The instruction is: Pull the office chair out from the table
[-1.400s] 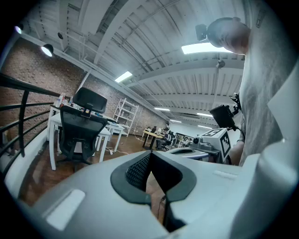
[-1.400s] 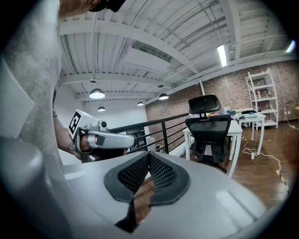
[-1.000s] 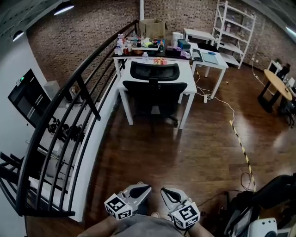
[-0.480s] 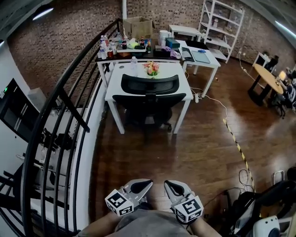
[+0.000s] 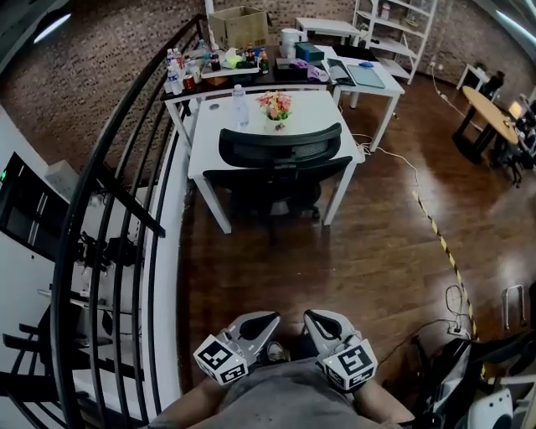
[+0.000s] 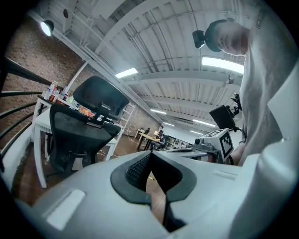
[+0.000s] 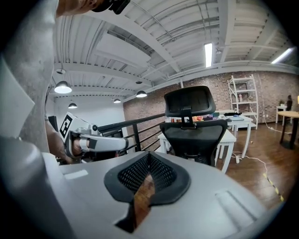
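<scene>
One office chair (image 5: pixel 276 163) and three white tables, the nearest (image 5: pixel 209 138), one to its right (image 5: pixel 381 88) and one behind (image 5: pixel 327 25). One bunch of flowers (image 5: pixel 275 105), one clear bottle (image 5: pixel 239 95), one cardboard box (image 5: pixel 243 25), one shelf unit (image 5: pixel 394 17), one round wooden table (image 5: pixel 490 113). Two handheld tools: the left gripper (image 5: pixel 266 319) and the right gripper (image 5: pixel 314 318).

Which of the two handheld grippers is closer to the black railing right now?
Left. The left gripper is on the railing's side of the person, though well apart from it. The right gripper sits just beside the left one, on its far side from the railing.
</scene>
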A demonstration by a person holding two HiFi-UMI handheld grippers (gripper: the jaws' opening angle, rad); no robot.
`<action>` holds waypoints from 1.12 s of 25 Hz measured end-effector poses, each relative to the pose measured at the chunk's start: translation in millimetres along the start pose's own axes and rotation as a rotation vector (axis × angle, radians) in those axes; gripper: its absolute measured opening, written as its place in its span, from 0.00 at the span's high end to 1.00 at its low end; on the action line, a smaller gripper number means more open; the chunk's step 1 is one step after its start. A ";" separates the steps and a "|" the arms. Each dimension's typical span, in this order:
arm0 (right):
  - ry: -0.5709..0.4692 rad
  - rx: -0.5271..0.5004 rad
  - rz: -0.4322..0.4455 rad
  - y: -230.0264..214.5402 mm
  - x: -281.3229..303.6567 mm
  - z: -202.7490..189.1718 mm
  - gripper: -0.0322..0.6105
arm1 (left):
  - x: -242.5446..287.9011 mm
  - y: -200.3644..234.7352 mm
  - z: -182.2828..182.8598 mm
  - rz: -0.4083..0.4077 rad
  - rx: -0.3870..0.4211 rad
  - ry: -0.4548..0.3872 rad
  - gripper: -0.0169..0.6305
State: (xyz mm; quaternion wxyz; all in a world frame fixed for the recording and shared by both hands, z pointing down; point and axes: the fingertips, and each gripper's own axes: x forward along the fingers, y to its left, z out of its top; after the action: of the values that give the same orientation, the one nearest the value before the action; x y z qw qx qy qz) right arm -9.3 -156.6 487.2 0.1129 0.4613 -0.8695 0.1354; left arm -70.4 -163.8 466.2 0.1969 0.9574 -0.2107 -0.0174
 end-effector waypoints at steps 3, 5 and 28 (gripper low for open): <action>-0.005 0.007 0.012 -11.5 17.1 0.0 0.94 | 6.9 15.9 -0.4 0.014 0.000 0.007 0.97; -0.012 0.009 0.027 -24.3 33.3 1.2 0.94 | 16.1 32.3 0.7 0.030 0.003 0.013 0.97; -0.102 -0.078 0.097 -243.5 152.4 111.7 0.94 | 153.6 209.9 123.0 0.272 0.129 -0.094 0.97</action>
State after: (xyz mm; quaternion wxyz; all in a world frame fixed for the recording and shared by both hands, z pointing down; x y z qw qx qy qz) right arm 101.9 -443.1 463.4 0.0797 0.4200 -0.9002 0.0831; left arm -28.1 -447.3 441.2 0.1253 0.9288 -0.3480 -0.0218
